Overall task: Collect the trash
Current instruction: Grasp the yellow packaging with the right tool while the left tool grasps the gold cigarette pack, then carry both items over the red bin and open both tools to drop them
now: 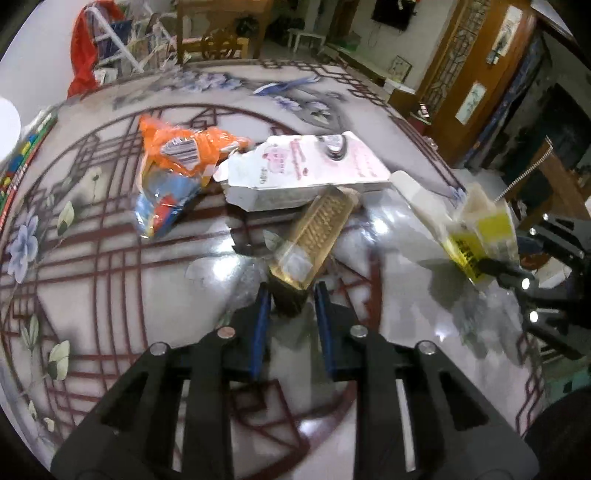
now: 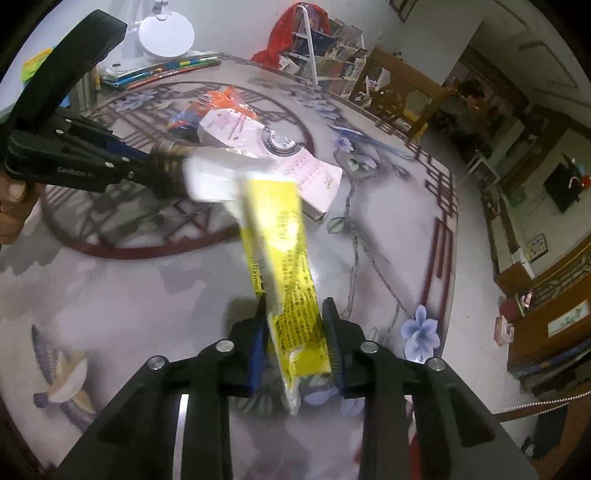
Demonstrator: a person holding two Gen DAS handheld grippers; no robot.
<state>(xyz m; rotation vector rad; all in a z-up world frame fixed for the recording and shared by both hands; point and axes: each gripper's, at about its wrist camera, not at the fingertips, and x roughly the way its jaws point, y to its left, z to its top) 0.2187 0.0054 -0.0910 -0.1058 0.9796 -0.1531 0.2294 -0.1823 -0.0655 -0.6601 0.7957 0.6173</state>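
Note:
My left gripper (image 1: pixel 291 295) is shut on the near end of a clear gold-tinted plastic box (image 1: pixel 317 236), held above the patterned table. My right gripper (image 2: pixel 295 310) is shut on a long yellow carton (image 2: pixel 284 266) with black print and an open white flap, lifted off the table. The carton (image 1: pixel 480 236) and the right gripper (image 1: pixel 517 273) also show at the right of the left wrist view. The left gripper (image 2: pixel 155 166) shows in the right wrist view. A white and pink carton (image 1: pixel 303 170) and an orange and blue wrapper (image 1: pixel 173 166) lie on the table.
The round glossy table (image 1: pixel 110 280) has a red lattice and flower pattern. Books (image 2: pixel 166 70) and a white lamp (image 2: pixel 166 33) stand at its far edge. A wooden chair (image 2: pixel 399 85) and a rack with red cloth (image 1: pixel 88 48) stand beyond.

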